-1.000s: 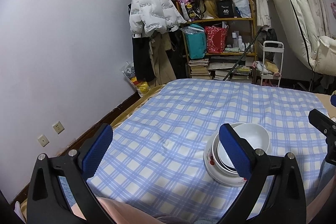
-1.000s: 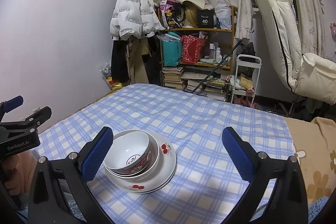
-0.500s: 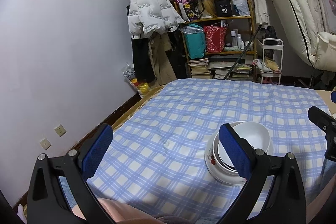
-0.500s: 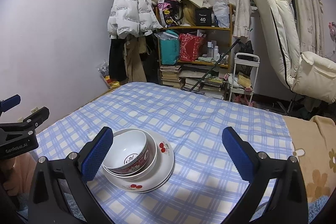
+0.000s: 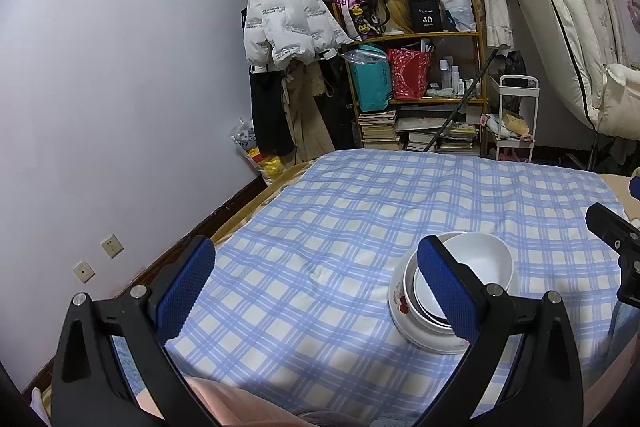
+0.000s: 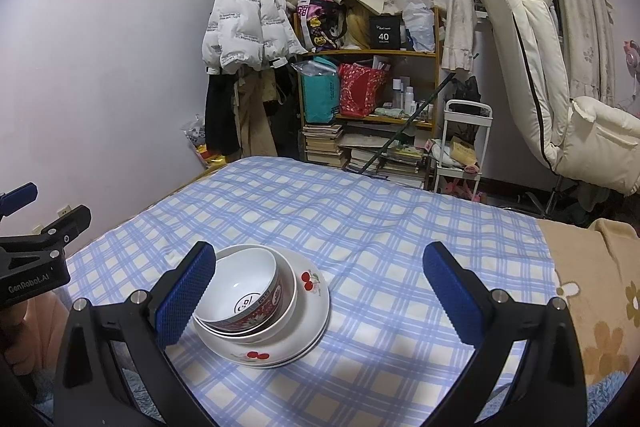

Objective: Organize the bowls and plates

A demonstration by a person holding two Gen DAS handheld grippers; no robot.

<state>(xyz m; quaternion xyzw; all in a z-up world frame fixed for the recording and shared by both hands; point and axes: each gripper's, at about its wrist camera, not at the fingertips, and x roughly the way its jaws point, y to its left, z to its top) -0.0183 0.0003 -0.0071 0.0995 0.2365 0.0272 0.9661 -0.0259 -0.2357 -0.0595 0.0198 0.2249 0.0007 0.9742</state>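
A white plate with red cherries [image 6: 304,331] lies on the blue checked cloth [image 6: 360,227], with two nested bowls on it; the top bowl [image 6: 244,291] has a red patterned outside. In the left wrist view the same plate [image 5: 404,323] and top bowl [image 5: 476,263] sit behind the right fingertip. My left gripper [image 5: 316,283] is open and holds nothing, hovering above the cloth left of the stack. My right gripper [image 6: 320,291] is open too, its left fingertip in front of the bowls, nothing between the pads.
A cluttered wooden shelf [image 6: 368,95] with bags and books, a hanging white jacket [image 6: 248,23], a small white cart [image 6: 464,151] and a cream recliner [image 6: 552,75] stand beyond the table. A beige flowered blanket [image 6: 600,287] covers the right side. The purple wall [image 5: 120,87] runs along the left.
Both views have tilted up and pulled back slightly; the stack sits a little lower in frame. Both grippers have stayed open, and the stack has not moved.
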